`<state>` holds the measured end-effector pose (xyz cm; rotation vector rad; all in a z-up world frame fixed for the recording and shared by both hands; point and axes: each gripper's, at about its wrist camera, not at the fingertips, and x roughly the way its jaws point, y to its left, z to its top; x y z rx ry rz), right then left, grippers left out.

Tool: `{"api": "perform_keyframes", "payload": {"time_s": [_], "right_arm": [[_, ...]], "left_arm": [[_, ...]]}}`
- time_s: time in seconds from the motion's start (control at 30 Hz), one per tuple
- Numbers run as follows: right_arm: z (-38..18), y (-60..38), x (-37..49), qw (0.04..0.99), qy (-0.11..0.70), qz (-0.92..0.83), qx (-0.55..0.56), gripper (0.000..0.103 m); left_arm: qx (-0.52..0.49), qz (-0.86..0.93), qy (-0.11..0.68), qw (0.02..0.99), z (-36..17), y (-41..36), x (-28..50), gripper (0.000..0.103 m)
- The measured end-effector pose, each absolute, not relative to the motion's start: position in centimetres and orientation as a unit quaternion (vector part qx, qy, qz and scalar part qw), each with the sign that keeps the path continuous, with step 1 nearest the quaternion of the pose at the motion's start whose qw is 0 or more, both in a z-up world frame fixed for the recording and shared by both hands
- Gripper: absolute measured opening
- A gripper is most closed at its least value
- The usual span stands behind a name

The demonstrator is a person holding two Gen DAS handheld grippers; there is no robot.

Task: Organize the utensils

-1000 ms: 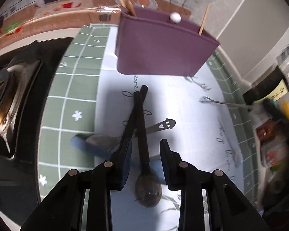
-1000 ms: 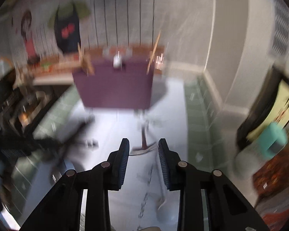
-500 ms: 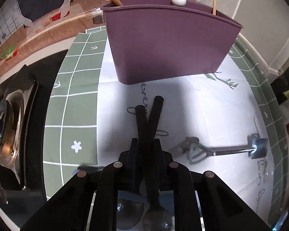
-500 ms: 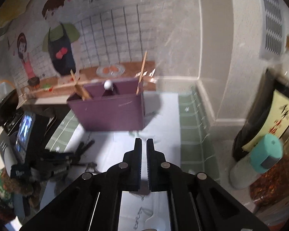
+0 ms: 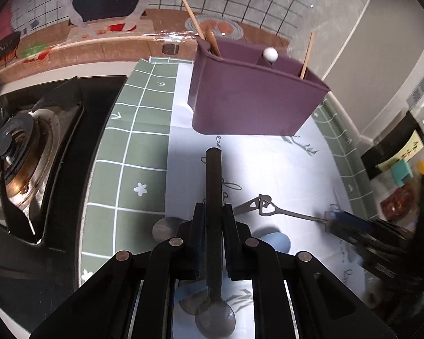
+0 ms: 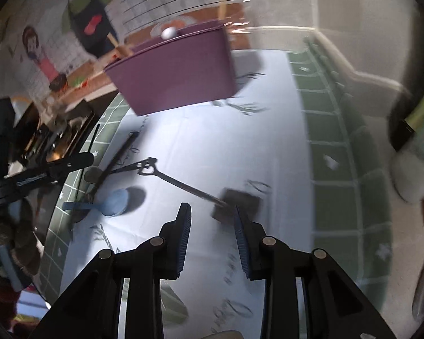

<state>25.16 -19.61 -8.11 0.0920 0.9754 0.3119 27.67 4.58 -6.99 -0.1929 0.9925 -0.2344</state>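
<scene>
Black spoon (image 5: 213,197) sat clamped between the closing left tongs (image 5: 213,226), its handle toward the purple caddy (image 5: 254,101) ahead. Right tongs (image 6: 212,226), opening and empty, hung over the spatula (image 6: 234,202); next, probably lifting the spoon into the caddy.

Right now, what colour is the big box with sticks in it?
Purple. The box shows best in the left wrist view.

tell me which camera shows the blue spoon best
The right wrist view. There the blue spoon lies in full on the cloth, bowl and handle both visible, left of the right gripper. In the left wrist view only part of its bowl shows; the left gripper hides the rest.
</scene>
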Motion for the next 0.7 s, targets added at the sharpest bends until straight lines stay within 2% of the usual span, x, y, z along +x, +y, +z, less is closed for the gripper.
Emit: {"api": "perform_keyframes", "payload": {"time_s": [0.23, 0.37, 0.7], "right_arm": [[-9.2, -15.1, 30.7, 0.862, 0.482, 0.159, 0.007, 0.029], [-9.5, -12.9, 30.9, 0.849, 0.490, 0.197, -0.018, 0.030], [-9.5, -14.7, 21.5, 0.829, 0.485, 0.250, -0.120, 0.028]], "left_arm": [[-0.118, -0.117, 0.463, 0.870, -5.8, 6.3, 26.4, 0.012], [-0.125, -0.116, 0.455, 0.874, -4.9, 7.0, 25.9, 0.012], [-0.142, -0.122, 0.448, 0.874, -4.5, 7.4, 26.0, 0.012]]}}
